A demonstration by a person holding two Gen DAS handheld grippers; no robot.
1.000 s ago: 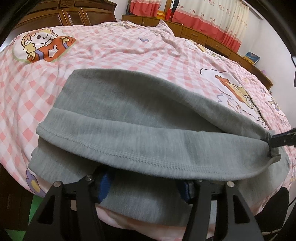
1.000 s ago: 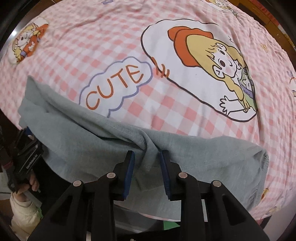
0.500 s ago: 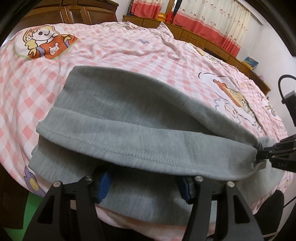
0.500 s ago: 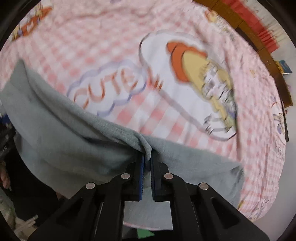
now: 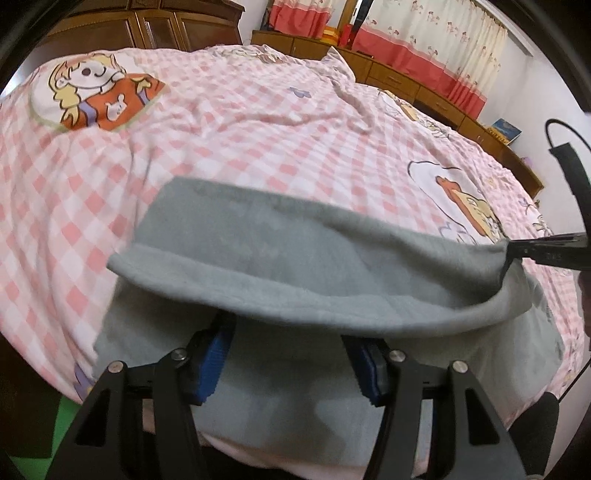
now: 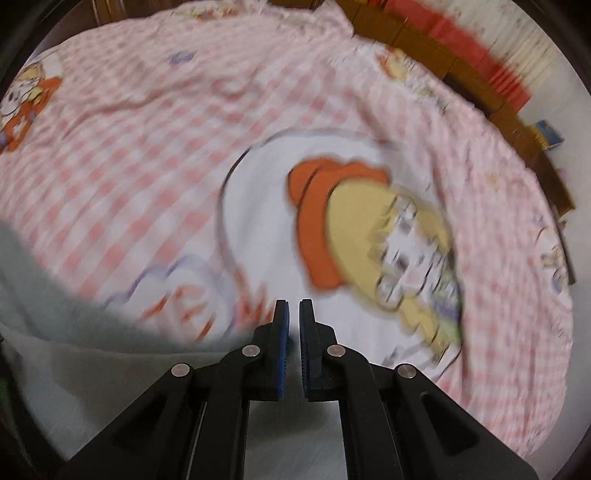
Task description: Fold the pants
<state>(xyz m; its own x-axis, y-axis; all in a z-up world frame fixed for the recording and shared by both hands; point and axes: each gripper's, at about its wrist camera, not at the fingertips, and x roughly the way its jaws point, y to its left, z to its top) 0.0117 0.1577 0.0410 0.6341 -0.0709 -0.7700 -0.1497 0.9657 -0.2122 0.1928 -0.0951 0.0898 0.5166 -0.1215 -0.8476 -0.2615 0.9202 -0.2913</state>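
Pants' hem (image 5: 280, 299) now higher off bedspread (image 5: 221, 122) — right tool (image 5: 517, 249) pinching it, left tool (image 5: 288, 365) agape, empty.

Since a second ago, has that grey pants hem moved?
Yes. The grey pants hem was carried further up the pink checked bedcover, towards the window curtains.

Wide bed under pink-and-white checked cartoon-print cover (image 5: 258, 122), dark wooden panelled wardrobe (image 5: 166, 29) at 11 o'clock, low wooden drawer cabinets (image 5: 413, 85) along far wall at 1 o'clock, cream curtains with red band (image 5: 424, 48) above, white wall (image 5: 535, 96) at 2 o'clock.
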